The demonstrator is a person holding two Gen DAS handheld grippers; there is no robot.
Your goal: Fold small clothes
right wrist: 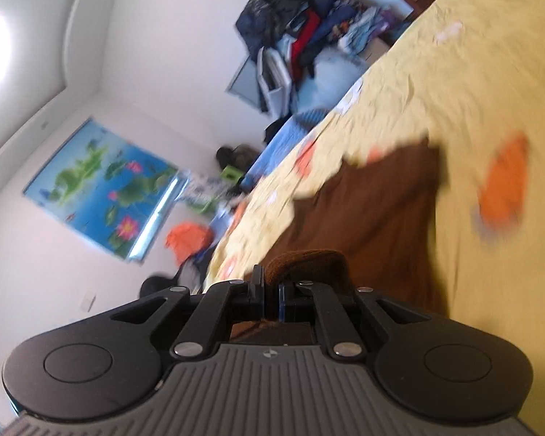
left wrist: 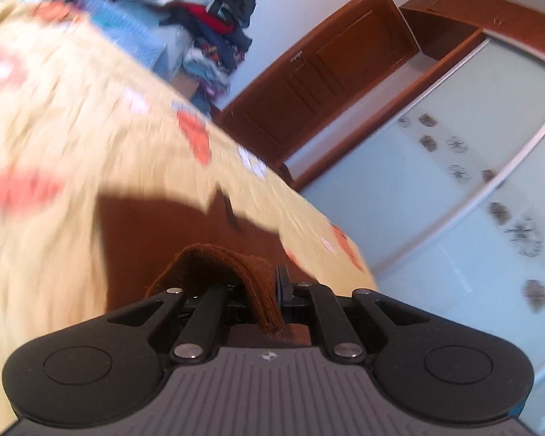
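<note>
- Now, through the left wrist view, we have the left gripper (left wrist: 263, 290) pinched tight on a folded edge of the brown garment (left wrist: 170, 232), which trails away from us onto the yellow bedspread (left wrist: 61, 116). A pile of clothes (left wrist: 214, 18) is heaped beyond the bed, near the wooden door (left wrist: 319, 72); much of it is blurred.
- Over in the right wrist view, we see the right gripper (right wrist: 270, 292) clamped on another bunched edge of the same brown garment (right wrist: 374, 210), spread on the bedspread (right wrist: 454, 83). The clothes heap (right wrist: 301, 36) sits against the wall, a lotus poster (right wrist: 101, 189) hanging nearby.
</note>
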